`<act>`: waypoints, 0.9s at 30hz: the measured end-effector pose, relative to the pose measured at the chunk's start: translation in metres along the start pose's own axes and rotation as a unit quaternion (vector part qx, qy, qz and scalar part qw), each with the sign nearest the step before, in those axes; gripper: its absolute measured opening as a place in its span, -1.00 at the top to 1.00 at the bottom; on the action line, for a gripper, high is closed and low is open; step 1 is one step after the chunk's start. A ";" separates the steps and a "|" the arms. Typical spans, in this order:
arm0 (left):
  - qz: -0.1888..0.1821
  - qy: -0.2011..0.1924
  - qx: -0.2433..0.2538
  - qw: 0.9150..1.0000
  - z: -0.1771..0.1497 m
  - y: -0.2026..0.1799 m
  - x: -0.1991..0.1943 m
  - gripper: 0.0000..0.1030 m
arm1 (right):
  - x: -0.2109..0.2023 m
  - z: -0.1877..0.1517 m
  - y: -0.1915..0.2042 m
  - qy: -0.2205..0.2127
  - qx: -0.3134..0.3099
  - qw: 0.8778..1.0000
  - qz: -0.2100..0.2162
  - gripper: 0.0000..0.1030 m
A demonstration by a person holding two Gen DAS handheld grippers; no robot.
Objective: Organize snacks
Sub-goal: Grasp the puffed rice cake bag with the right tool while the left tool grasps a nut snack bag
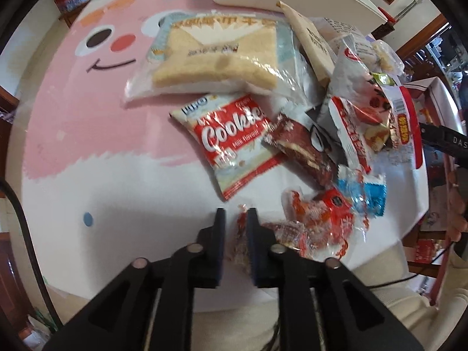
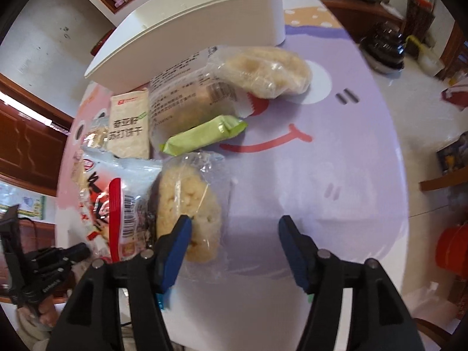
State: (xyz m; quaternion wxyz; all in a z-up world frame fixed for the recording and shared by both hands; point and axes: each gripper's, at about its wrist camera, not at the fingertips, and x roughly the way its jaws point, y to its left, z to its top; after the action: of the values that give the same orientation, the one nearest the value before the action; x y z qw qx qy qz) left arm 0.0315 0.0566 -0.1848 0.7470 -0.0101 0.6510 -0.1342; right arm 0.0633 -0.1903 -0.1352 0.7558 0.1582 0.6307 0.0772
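Left wrist cam: left gripper [image 1: 235, 215] pinches a red candy wrapper [image 1: 241, 228]; right gripper [image 2: 235, 224] gapes wide, puffed rice cake [image 2: 187, 204] touching its left finger.

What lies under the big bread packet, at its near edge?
The bread packet overlaps the top edge of the red Cookies packet, which lies on the pink cartoon table cover. Whatever else is beneath the bread is covered.
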 end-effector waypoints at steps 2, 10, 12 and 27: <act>-0.002 0.003 -0.002 1.000 -0.003 0.004 -0.002 0.27 | 0.002 0.000 -0.001 0.005 0.004 1.000 0.019 -0.20; -0.017 0.001 -0.023 1.000 -0.009 0.022 -0.018 -0.31 | 0.006 0.003 -0.004 0.020 0.025 0.998 0.049 -0.20; -0.023 0.004 -0.032 0.999 -0.010 0.031 -0.024 -0.32 | 0.006 0.003 -0.005 0.020 0.032 0.998 0.053 -0.20; -0.043 0.009 0.160 0.986 -0.041 -0.014 -0.048 -0.58 | 0.007 0.001 -0.005 0.026 0.040 0.997 0.060 -0.20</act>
State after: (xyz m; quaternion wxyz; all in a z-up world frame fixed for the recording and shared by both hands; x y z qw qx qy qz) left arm -0.0171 0.0598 -0.1417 0.7266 0.0824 0.6268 -0.2690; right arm 0.0652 -0.1926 -0.1429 0.7265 0.2236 0.6419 0.1007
